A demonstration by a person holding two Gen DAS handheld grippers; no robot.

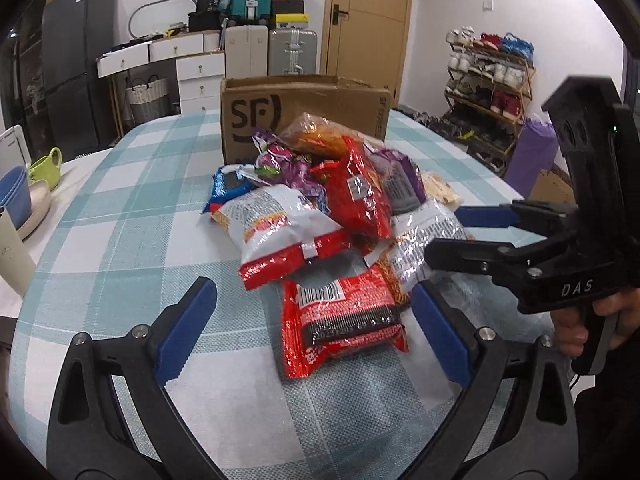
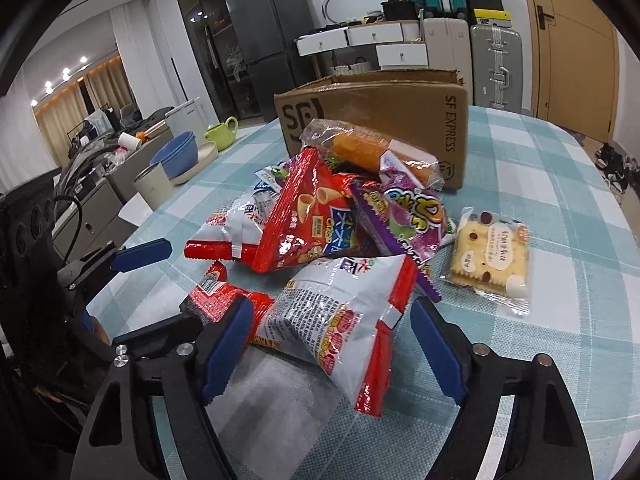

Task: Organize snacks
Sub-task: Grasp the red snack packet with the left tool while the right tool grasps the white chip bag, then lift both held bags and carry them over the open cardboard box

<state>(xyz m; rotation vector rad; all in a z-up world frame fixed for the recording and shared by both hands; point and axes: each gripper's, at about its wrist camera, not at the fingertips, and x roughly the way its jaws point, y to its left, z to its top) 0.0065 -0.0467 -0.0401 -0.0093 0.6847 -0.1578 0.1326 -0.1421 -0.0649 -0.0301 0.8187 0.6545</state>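
A heap of snack packets lies on the checked tablecloth in front of an open cardboard box. My left gripper is open, and a red packet at the heap's near edge lies between its blue pads without touching them. My right gripper is open around a white-and-red packet, with its pads close to the packet's sides but not pressing. In the left wrist view the right gripper reaches in from the right. A cracker packet lies apart, to the right of the heap.
Blue bowls on a plate, a green cup and a pale mug stand along the table's left side. The cardboard box stands behind the heap. Suitcases, drawers, a fridge and a shoe rack are beyond the table.
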